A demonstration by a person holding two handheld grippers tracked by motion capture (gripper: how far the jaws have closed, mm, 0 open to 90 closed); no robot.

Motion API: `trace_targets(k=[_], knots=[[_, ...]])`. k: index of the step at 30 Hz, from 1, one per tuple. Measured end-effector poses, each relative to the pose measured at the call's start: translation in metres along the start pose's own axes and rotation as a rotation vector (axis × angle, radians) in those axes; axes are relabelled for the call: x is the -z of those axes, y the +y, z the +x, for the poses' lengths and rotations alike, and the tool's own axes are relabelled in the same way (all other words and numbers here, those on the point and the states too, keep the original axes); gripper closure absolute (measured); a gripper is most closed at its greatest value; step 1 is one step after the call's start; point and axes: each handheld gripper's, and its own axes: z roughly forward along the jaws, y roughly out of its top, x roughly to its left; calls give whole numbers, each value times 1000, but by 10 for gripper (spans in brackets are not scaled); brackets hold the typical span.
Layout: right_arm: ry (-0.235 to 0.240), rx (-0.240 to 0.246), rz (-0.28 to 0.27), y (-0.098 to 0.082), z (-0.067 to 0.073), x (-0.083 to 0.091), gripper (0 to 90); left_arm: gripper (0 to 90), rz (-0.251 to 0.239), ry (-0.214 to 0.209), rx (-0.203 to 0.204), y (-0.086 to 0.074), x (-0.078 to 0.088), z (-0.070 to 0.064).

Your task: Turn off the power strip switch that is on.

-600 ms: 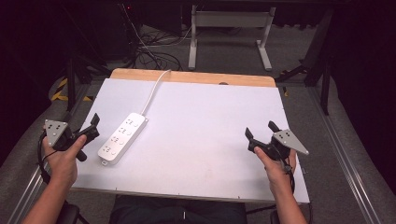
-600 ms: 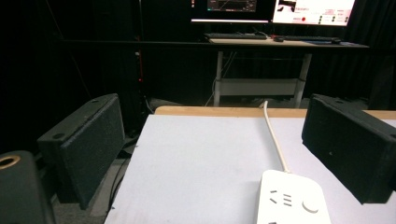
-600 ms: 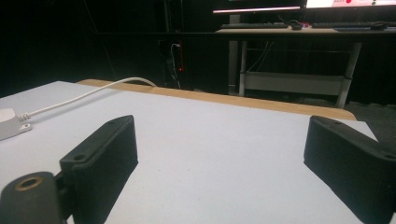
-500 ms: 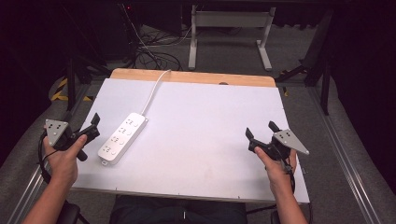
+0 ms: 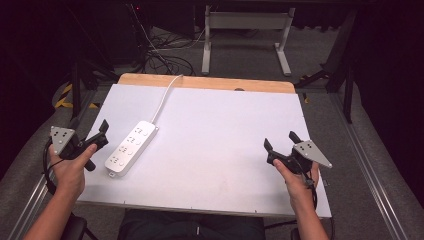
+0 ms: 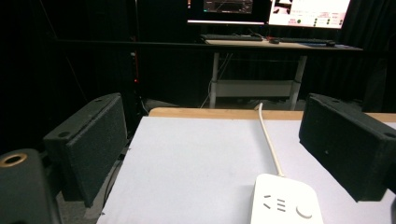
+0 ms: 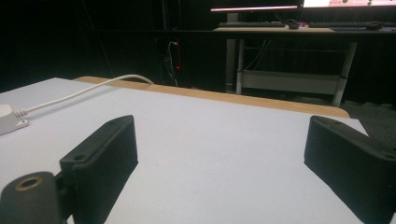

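A white plastic power strip is seen at table's left, just beside the left gripper. Both grippers (right gripper incl.) are held wide open, empty. Strip's body should be approached squarely, w/ cord avoided.

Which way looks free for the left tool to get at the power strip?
Probably straight ahead: the left tool is open beside the power strip, with bare table between them.

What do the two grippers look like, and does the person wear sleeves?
Each gripper, the left gripper and the right gripper, is black with two flat, block-shaped jaws faced with dark foam pads. Each carries a grey three-cornered plate with small dark dots. A black cable loops from the left one. A brass-coloured ring shows in each gripper view. The forearms are bare; no sleeves are visible.
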Motion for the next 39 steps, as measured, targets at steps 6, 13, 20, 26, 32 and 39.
trace_targets(k=[6,13,20,26,32,39], knots=[[6,1,3,0,0,-1,101,139,2,2,9,0,0,0],[4,1,5,0,1,-1,101,301,16,-4,17,1,1,0],[3,-12,13,0,0,-1,104,682,23,-56,8,3,3,1],[6,-7,10,0,1,-1,106,880,34,-53,-19,5,5,1],[6,-5,15,0,1,-2,106,899,65,-60,-66,8,2,-2],[10,-4,21,0,2,-2,107,900,139,-79,-58,9,-10,-4]])
